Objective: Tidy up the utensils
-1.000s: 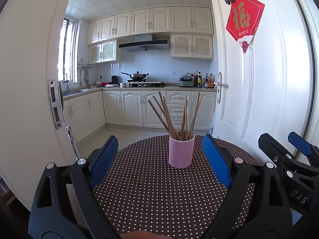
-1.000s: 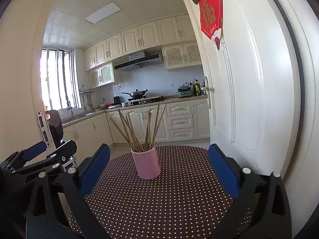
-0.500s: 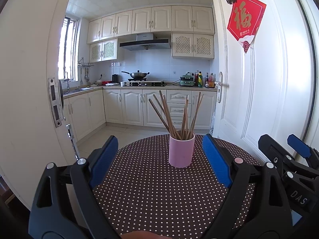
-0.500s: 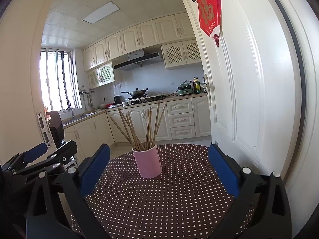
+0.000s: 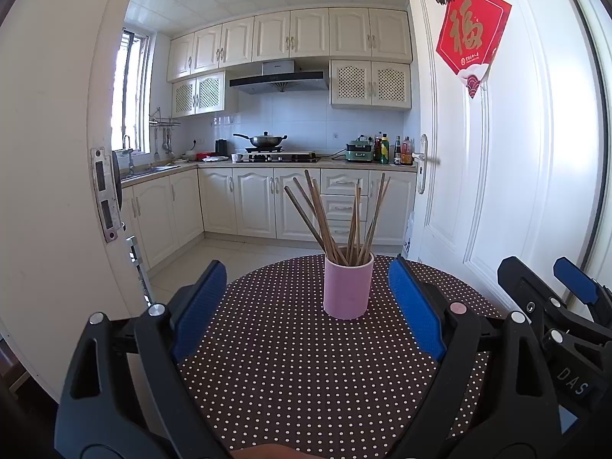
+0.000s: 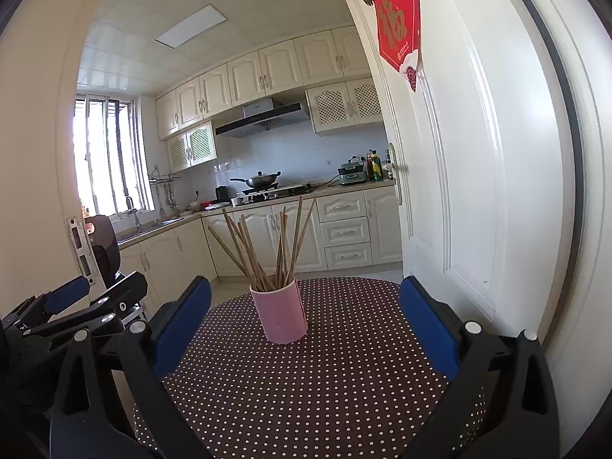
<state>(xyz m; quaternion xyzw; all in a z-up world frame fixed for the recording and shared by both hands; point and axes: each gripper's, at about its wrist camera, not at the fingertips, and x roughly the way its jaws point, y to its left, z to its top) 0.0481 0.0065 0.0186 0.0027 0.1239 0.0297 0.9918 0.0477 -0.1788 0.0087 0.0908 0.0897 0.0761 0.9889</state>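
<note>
Pink cup (image 5: 348, 288) of wooden chopsticks (image 5: 336, 218), upright on polka-dot round table (image 5: 306, 375). Left gripper (image 5: 306, 298) and right gripper (image 6: 304, 315): both spread wide, empty.

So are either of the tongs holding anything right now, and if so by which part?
Nothing is held. The left tongs and right tongs both stand open and empty, short of the pink cylindrical cup of brown wooden chopsticks.

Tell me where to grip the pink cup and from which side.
Grip the pink cup around its mid-wall, coming in level from the near side. It stands upright and is straight-sided and round; the chopsticks fan out above the rim, so a top approach looks blocked.
</note>
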